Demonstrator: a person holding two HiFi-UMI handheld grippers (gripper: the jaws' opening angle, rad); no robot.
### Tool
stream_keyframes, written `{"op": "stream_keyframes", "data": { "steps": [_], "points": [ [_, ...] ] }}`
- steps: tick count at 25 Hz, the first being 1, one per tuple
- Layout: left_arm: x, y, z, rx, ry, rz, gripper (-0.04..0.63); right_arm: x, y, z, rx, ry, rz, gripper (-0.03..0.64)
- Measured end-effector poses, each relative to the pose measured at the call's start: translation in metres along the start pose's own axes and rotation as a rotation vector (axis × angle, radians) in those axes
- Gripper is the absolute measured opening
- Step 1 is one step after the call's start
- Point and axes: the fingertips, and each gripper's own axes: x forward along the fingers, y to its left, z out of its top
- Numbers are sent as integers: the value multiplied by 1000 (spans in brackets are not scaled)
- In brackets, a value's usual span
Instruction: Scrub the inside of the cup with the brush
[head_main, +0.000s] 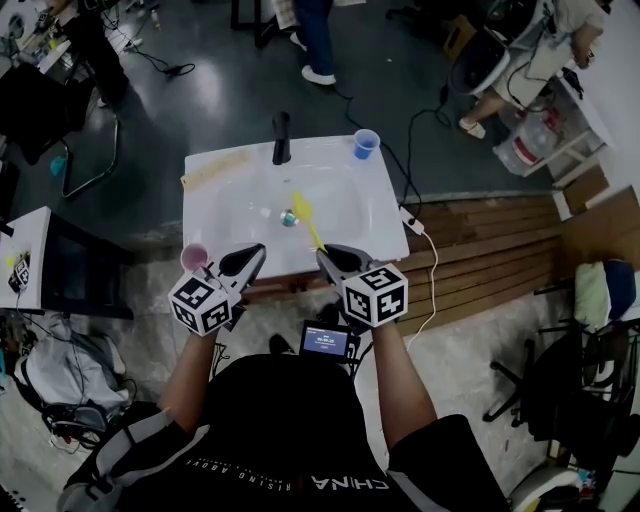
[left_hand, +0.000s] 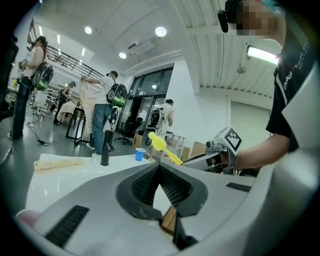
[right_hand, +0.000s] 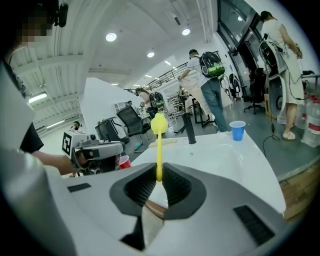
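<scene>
My right gripper (head_main: 327, 254) (right_hand: 159, 173) is shut on the thin handle of a yellow brush (head_main: 305, 214) (right_hand: 159, 125). The brush points away from me over the white sink basin (head_main: 340, 205), head up. My left gripper (head_main: 252, 254) (left_hand: 160, 168) is shut with nothing between its jaws. It hovers at the sink's front edge, just right of a pink-red cup (head_main: 194, 257) (right_hand: 123, 161) on the front left corner. A blue cup (head_main: 366, 143) (right_hand: 238, 130) (left_hand: 140, 154) stands upright at the far right corner. From the left gripper view the brush (left_hand: 160, 145) rises to the right.
A black faucet (head_main: 281, 137) (right_hand: 191, 129) stands at the back of the sink, and a drain (head_main: 289, 217) sits mid-basin. A beige strip (head_main: 213, 170) lies at the back left. People, chairs and cables surround the sink; a wooden platform (head_main: 500, 250) lies to the right.
</scene>
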Motion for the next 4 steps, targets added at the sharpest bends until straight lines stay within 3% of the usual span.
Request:
{"op": "stream_keyframes", "data": {
  "steps": [4],
  "points": [
    [5,3,0,-4,2,-9,3,3,-6,3,1,1,1,44]
  ]
}}
